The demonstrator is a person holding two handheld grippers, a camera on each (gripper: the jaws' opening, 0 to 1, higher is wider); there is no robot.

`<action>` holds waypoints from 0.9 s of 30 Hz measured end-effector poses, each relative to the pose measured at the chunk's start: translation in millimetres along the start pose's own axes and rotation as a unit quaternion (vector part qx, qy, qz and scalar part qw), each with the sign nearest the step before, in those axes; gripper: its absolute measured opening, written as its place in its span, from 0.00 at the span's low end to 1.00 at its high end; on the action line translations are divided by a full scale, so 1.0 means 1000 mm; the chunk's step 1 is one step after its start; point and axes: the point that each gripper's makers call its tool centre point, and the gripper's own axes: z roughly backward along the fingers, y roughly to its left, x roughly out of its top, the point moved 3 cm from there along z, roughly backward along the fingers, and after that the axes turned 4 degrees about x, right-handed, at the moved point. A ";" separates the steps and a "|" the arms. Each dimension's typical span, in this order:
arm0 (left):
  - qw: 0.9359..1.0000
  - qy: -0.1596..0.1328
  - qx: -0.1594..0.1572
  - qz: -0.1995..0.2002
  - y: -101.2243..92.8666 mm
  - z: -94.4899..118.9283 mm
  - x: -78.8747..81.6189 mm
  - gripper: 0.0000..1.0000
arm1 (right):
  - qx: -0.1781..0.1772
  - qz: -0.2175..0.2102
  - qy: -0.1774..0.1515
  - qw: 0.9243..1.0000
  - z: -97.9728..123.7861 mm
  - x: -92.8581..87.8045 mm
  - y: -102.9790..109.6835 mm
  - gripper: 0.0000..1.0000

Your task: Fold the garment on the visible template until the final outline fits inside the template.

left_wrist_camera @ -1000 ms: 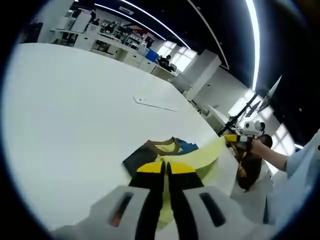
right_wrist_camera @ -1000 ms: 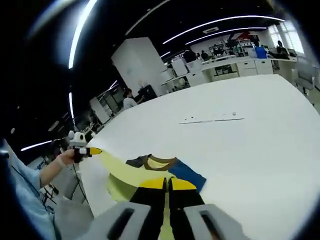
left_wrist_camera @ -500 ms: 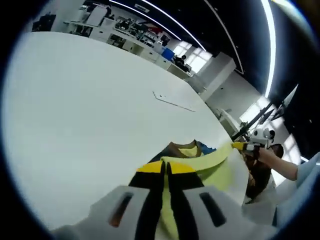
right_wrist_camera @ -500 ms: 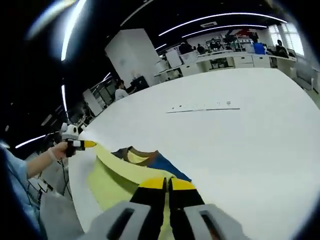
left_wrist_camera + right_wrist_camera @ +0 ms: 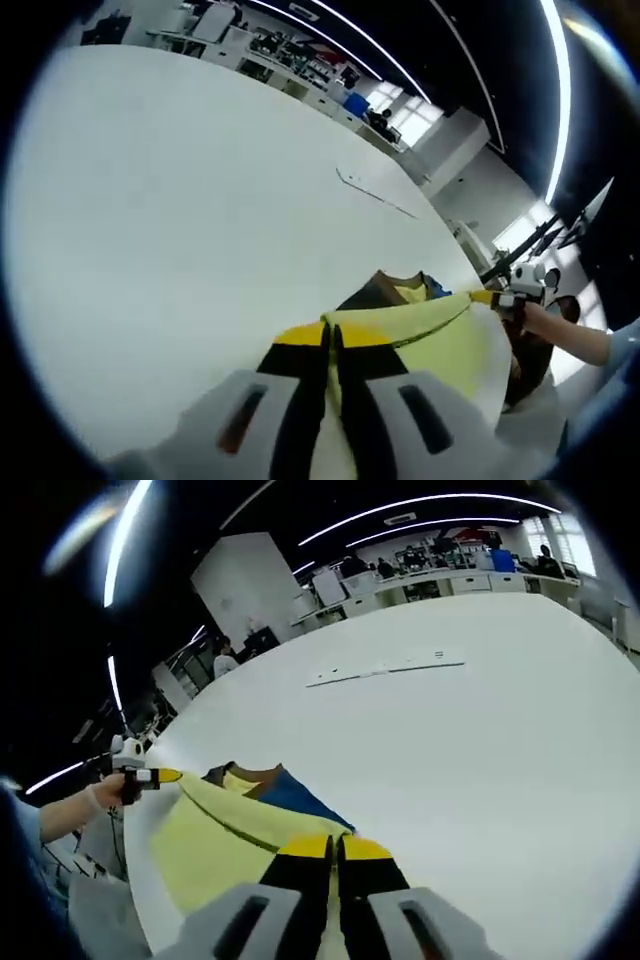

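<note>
A yellow garment (image 5: 445,340) with a brown collar (image 5: 392,279) and a blue part (image 5: 292,792) lies near the edge of the white table (image 5: 180,220). My left gripper (image 5: 332,336) is shut on one end of its yellow edge. In the left gripper view that edge runs taut to my right gripper (image 5: 486,296), held in a hand. In the right gripper view, my right gripper (image 5: 336,847) is shut on the yellow cloth (image 5: 215,845). The raised edge stretches left to my left gripper (image 5: 166,775).
A thin flat white strip (image 5: 376,192) with small marks lies further out on the table, also seen as the strip (image 5: 385,667) in the right gripper view. Desks, shelves and people stand beyond the table (image 5: 500,740). A person's sleeve (image 5: 615,345) shows at the right.
Both grippers have carried the taut yellow edge forward across the garment. Less of the dark and blue cloth shows in front of my left gripper. Both stay shut.
</note>
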 end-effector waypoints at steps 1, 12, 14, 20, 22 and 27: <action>1.000 0.000 0.001 -0.001 0.001 -0.001 -0.001 0.00 | 0.000 0.000 0.000 1.000 -0.001 0.000 0.000 0.00; 1.000 -0.002 0.004 0.008 0.007 -0.005 -0.006 0.00 | -0.003 -0.008 -0.002 1.000 -0.004 -0.002 0.000 0.00; 1.000 -0.001 0.000 0.014 0.007 -0.005 -0.006 0.00 | 0.000 -0.012 -0.004 1.000 -0.003 -0.001 0.000 0.00; 1.000 0.001 -0.007 0.004 0.004 -0.004 -0.008 0.00 | 0.015 -0.003 -0.007 1.000 -0.001 0.000 0.004 0.00; 1.000 0.001 -0.011 0.003 0.002 -0.003 -0.010 0.01 | 0.026 -0.001 -0.011 1.000 0.000 -0.001 0.008 0.00; 0.999 0.004 -0.032 -0.008 -0.006 -0.002 -0.012 0.23 | 0.052 0.005 -0.016 0.999 0.002 -0.003 0.017 0.09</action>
